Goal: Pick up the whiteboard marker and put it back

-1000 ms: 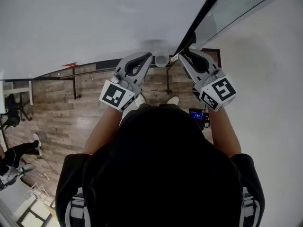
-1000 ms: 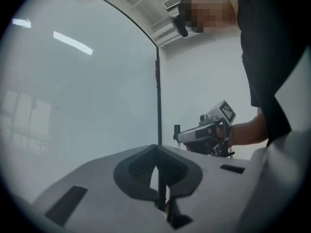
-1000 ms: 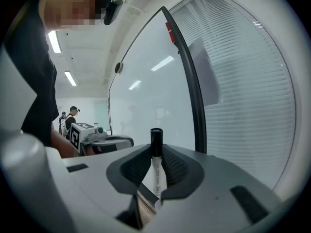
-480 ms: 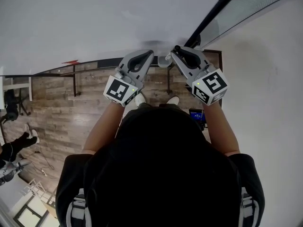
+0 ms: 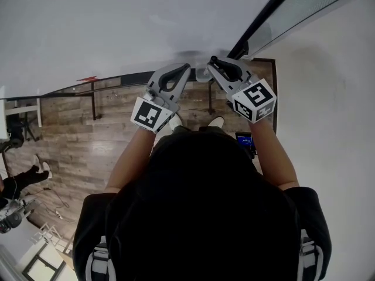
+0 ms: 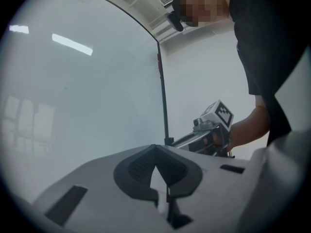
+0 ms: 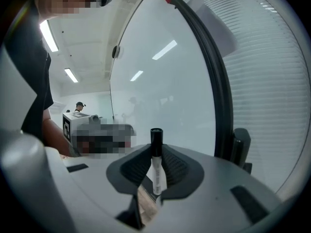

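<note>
the right gripper (image 7: pixel 155 155) clamps the black-capped whiteboard marker (image 7: pixel 157 174)

The lower end of the whiteboard marker (image 7: pixel 156 161) is hidden — down between the right tongs (image 7: pixel 155 149).

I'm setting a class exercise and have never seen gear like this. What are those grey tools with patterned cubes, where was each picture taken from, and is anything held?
There is no robot here. A person holds a tool in each hand, each ending in two jaws, and the patterned cubes belong to the tools. One picture comes from a camera on the person's head, looking down past the left gripper and right gripper to a wooden floor, with a whiteboard in front. The other two come from cameras riding on the grippers, looking along their jaws. The right gripper's jaws grip a whiteboard marker, black cap outward. The left gripper's jaws are together and empty.
</note>
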A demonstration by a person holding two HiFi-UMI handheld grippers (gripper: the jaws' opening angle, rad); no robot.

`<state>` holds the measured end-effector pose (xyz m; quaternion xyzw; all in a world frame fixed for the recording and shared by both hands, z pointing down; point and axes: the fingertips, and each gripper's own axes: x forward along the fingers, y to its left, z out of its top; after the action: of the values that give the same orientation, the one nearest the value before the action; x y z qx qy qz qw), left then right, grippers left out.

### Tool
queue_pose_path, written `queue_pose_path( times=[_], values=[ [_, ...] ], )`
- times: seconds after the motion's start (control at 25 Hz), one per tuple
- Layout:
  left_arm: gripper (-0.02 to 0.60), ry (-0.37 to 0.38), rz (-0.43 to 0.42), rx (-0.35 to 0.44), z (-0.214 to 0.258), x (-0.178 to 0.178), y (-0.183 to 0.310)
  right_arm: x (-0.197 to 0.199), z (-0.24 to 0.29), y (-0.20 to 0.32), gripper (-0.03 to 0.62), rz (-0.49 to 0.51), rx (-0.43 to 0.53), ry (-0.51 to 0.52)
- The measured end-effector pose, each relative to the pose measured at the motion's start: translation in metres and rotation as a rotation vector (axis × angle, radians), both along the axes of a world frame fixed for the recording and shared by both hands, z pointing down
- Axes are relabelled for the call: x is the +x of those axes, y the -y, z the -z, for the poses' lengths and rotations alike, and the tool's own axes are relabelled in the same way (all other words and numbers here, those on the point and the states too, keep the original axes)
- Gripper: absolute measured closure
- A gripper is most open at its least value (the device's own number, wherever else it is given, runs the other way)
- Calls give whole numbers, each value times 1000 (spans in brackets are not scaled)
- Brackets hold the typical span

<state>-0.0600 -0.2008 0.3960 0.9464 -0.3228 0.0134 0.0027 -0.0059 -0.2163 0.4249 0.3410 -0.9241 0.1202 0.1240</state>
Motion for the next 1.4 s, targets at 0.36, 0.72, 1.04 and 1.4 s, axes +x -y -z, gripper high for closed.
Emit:
queue_pose_path(
  times=[0.36, 0.72, 1.04, 1.4],
  values=[
    [578, -25, 7, 8, -13, -5, 6, -2, -37, 8, 531, -25, -39, -55],
    [578, -52, 6, -14, -28, -4, 3, -8, -95, 15, 531, -20, -55, -146],
    [578, -26, 7, -31, -43, -1, 2, -7, -130, 15, 531, -25, -104, -183],
    [578, -22, 12, -64, -51, 2, 3, -8, -160, 14, 531, -38, -121, -222]
  ],
)
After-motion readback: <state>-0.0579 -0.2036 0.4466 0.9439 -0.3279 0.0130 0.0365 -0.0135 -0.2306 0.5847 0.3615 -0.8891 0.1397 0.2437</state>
